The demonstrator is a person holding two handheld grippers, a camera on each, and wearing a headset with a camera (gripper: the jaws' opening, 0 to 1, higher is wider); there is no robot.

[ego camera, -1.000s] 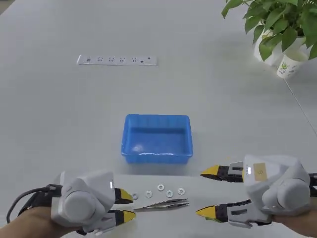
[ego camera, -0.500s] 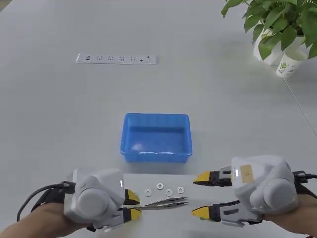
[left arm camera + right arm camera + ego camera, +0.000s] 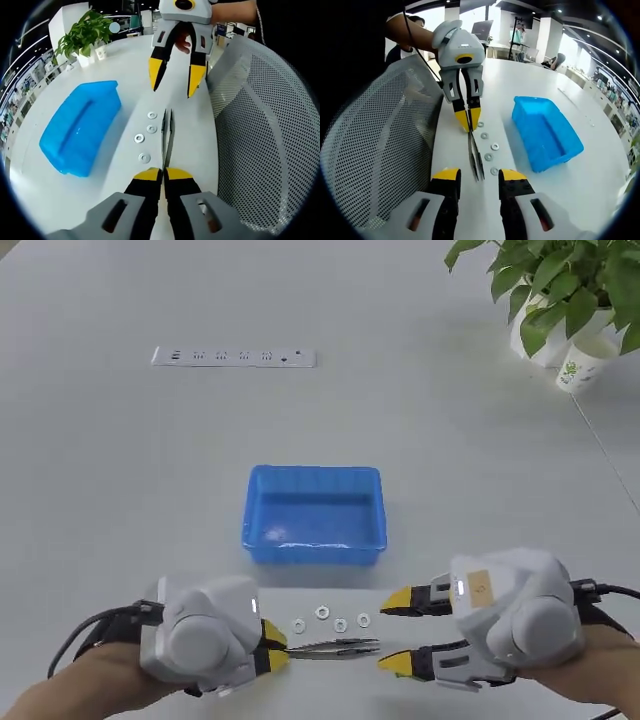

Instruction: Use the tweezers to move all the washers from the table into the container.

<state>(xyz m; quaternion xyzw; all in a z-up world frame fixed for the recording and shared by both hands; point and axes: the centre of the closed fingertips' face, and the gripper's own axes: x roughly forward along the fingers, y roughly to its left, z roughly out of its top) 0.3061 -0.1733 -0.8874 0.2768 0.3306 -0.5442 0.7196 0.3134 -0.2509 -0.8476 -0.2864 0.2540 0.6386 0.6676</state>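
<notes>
Left gripper [image 3: 162, 175]: jaws pinched on tweezers [image 3: 166, 135], rear end. Right gripper [image 3: 477, 175]: jaws apart, flanking tips. Advice: raise level, avoid nudging washers [image 3: 322, 613]; right closes gently mid-shank.

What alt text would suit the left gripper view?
The left gripper, jaws shut, pinches the near end of the tweezers lying on the white table, with washers and the blue container to their left. The right gripper faces it, jaws open.
</notes>
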